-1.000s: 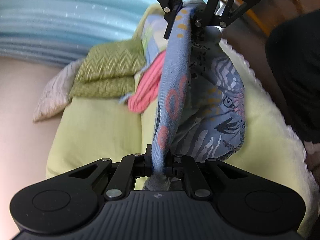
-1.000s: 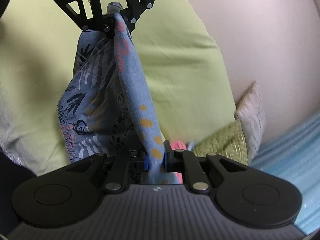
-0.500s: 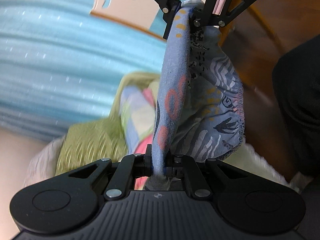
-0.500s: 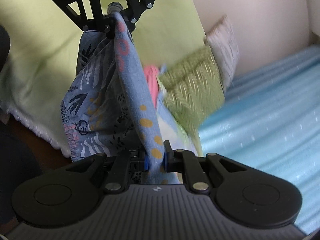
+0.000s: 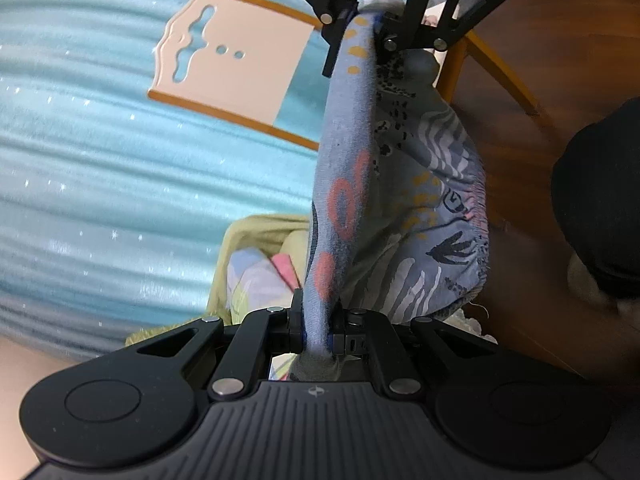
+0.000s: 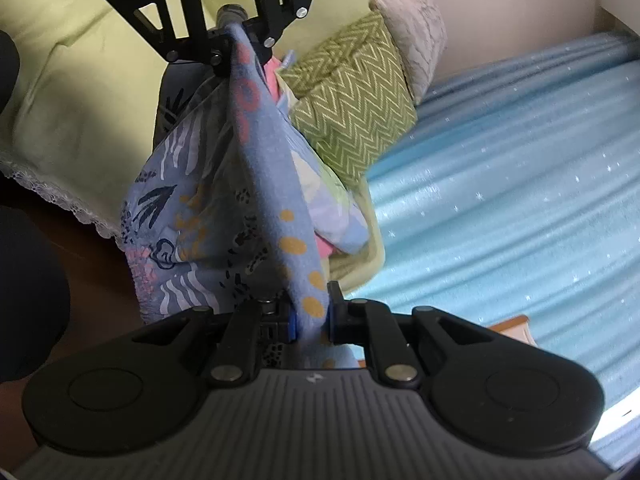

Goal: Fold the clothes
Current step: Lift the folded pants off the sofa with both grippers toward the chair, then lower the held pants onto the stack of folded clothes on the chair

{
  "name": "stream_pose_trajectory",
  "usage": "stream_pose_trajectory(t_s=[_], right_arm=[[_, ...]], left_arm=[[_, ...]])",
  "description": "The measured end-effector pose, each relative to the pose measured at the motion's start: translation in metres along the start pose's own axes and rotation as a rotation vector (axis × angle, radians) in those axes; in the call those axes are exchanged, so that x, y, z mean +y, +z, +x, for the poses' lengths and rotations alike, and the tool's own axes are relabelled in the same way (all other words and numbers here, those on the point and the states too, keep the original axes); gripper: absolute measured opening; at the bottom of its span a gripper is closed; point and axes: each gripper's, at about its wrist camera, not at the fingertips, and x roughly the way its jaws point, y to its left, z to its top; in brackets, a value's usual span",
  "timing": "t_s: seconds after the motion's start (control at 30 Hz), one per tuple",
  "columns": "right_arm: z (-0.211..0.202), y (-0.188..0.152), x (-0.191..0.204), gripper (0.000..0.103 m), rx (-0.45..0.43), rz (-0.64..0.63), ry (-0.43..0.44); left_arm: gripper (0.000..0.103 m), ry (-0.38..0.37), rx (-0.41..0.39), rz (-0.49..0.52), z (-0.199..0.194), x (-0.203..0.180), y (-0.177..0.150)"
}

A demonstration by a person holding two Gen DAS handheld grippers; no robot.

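A blue patterned garment (image 5: 400, 200) with coral rings, mustard dots and dark leaf prints hangs stretched in the air between both grippers. My left gripper (image 5: 318, 330) is shut on one end of its taut upper edge; the right gripper (image 5: 366, 26) faces it from the top of the left wrist view, clamped on the other end. In the right wrist view the right gripper (image 6: 312, 322) is shut on the garment (image 6: 224, 200), and the left gripper (image 6: 232, 38) holds it at the far end. The loose part sags below the stretched edge.
A bed with a yellow-green sheet (image 6: 72, 92) and lace trim lies below. Folded green zigzag cloths (image 6: 352, 108), a beige one (image 6: 416, 28) and a pastel garment (image 6: 336, 216) sit on it. A blue curtain (image 5: 100, 184), a chair (image 5: 228, 68) and the wooden floor (image 5: 560, 60) surround it. A person's dark clothing (image 5: 600, 200) is to one side.
Both grippers have swung together with the garment, away from over the bed toward the curtain and chair. The grip on the garment is unchanged.
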Motion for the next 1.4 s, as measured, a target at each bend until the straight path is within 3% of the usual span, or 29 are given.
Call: stream_pose_trajectory(t_s=[0.67,1.03,1.4], right_arm=[[0.001,-0.055,-0.016,0.010,0.088,0.057,0.000],[-0.009,-0.097,-0.019,0.010,0.203,0.129,0.023],[-0.014,-0.132,-0.019,0.010,0.296,0.161,0.022]], left_arm=[[0.008,-0.064,-0.074,0.031,0.019,-0.001,0.036],[0.008,-0.157,-0.208,0.062,0.039,-0.015,0.066],[0.008,-0.210,-0.274,0.088,0.050,-0.029,0.089]])
